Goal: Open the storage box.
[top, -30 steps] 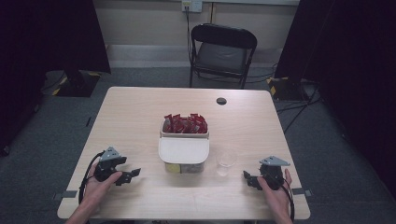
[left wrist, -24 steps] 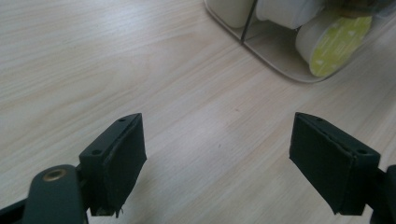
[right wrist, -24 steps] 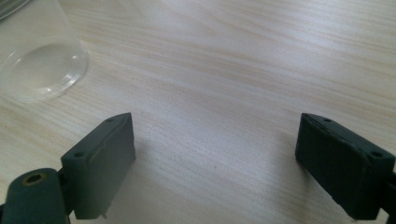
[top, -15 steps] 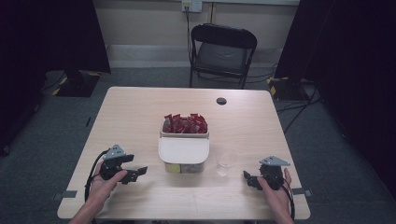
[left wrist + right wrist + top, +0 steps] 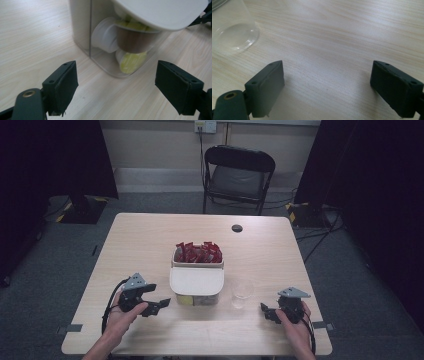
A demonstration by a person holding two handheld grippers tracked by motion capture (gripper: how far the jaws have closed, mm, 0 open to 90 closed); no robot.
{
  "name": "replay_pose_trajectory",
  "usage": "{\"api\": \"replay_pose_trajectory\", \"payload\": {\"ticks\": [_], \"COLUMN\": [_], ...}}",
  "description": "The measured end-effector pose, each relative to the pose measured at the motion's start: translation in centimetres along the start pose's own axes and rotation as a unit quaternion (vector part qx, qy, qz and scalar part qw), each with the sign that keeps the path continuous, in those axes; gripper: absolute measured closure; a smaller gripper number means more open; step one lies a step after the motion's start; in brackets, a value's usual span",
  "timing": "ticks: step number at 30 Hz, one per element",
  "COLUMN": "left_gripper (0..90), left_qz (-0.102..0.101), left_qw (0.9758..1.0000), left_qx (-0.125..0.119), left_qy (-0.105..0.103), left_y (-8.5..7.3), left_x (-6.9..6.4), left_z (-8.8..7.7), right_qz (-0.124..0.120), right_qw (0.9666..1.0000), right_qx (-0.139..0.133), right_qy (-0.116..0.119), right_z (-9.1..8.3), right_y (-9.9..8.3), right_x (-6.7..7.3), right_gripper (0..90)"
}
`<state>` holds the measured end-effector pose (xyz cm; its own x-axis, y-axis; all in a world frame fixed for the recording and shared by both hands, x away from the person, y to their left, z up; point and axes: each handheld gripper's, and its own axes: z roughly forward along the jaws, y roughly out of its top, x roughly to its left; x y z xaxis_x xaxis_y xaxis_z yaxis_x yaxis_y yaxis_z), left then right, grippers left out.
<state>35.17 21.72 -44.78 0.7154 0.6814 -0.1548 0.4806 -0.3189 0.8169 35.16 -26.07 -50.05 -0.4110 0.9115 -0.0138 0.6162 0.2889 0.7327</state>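
Black left gripper (image 5: 159,303), jaws spread wide with nothing between them, hovers low over the wooden table (image 5: 135,245), pointed at the near left corner of the clear container (image 5: 196,287). Container sits mid-table; its white lid (image 5: 196,280) covers the near compartment, which holds small cups (image 5: 130,47) with yellow-green lids. Far compartment is uncovered, packed with red packets (image 5: 198,253). Clear plastic cup (image 5: 242,292) stands upright just right of the container. Right gripper (image 5: 266,313), jaws likewise wide apart and holding nothing, rests near the table's front right, close to the plastic cup but apart from it.
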Motion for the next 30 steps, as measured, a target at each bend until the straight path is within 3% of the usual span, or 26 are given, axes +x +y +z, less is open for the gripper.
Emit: {"api": "replay_pose_trajectory", "payload": {"ticks": [7, 17, 30], "left_gripper": [18.0, 18.4, 17.4], "left_qz": [0.005, 0.000, -0.001], "left_qw": [0.9998, 0.9999, 0.9993], "left_qx": [-0.008, -0.010, -0.024], "left_qy": [-0.019, -0.012, -0.027], "left_y": [1.0, 1.8, 2.5], "left_x": [-0.5, -0.7, -0.6], "left_z": [0.8, 1.3, 1.2], "right_qz": [0.000, 0.000, 0.000], "right_qw": [1.0000, 1.0000, 1.0000], "right_qx": [0.000, 0.000, 0.000], "right_qy": [0.000, 0.000, 0.000], "right_z": [0.0, 0.0, 0.0], "right_y": [0.0, 0.0, 0.0], "right_x": [0.0, 0.0, 0.0], "right_gripper": [11.4, 11.4, 11.4]}}
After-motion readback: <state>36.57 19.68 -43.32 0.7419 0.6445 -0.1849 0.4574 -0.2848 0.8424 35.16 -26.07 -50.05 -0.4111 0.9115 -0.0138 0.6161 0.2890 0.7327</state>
